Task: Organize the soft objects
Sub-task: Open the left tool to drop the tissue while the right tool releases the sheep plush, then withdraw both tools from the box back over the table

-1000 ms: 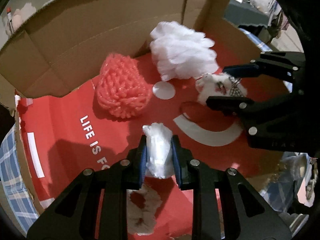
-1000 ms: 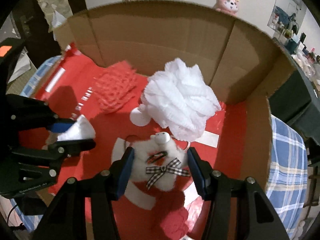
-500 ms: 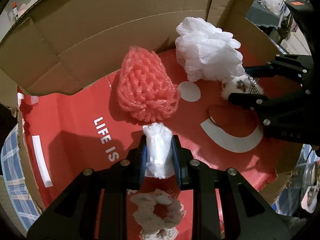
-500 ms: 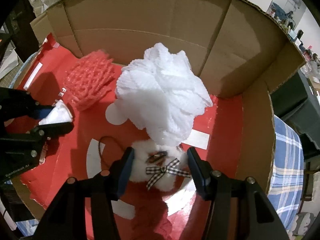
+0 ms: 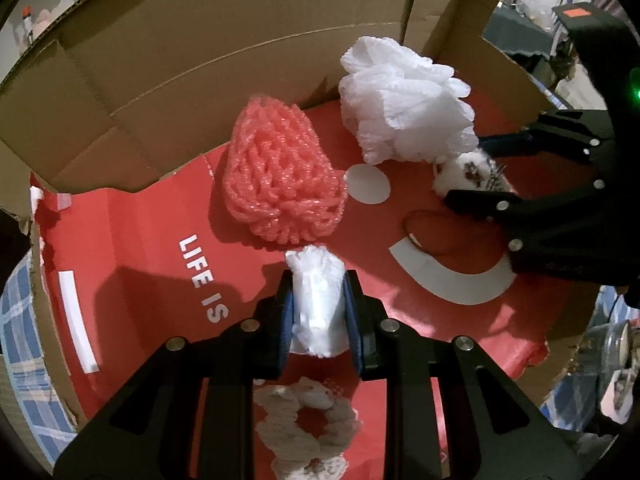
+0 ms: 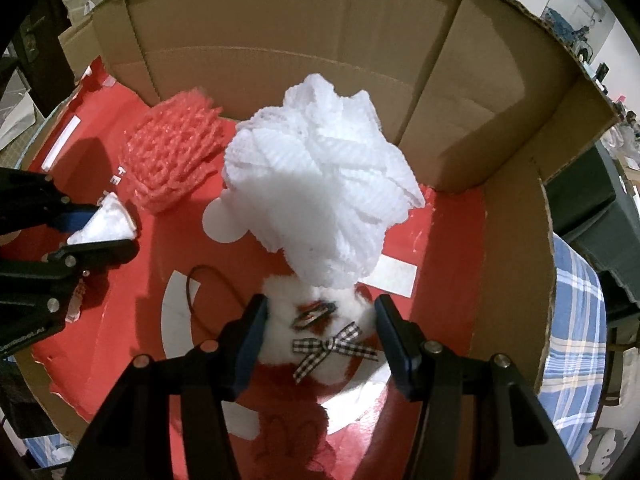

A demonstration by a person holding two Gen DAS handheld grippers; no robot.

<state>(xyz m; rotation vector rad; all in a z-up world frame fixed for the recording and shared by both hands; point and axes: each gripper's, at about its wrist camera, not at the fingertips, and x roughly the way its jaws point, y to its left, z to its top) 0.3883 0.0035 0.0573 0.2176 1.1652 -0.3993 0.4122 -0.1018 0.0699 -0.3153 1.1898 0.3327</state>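
Soft things are going into the cardboard box (image 6: 280, 44) with the red floor, and some are already there: the pink net sponge (image 5: 280, 180) lies near the back wall, and the white mesh puff (image 6: 320, 200) sits beside it, close to the corner. My left gripper (image 5: 318, 300) is clamped on a small white foam piece (image 5: 318, 296), which I hold just in front of the pink sponge, a little above the floor I think. My right gripper (image 6: 320, 336) has its jaws on both sides of a white fluffy toy with a checked bow (image 6: 316, 336); I cannot tell if they really press it or only stand around it. The toy touches the lower edge of the white puff. A cream fuzzy ring (image 5: 304, 424) lies below my left gripper. I judge the work is about half done: two pieces placed, two in hand to be put down.
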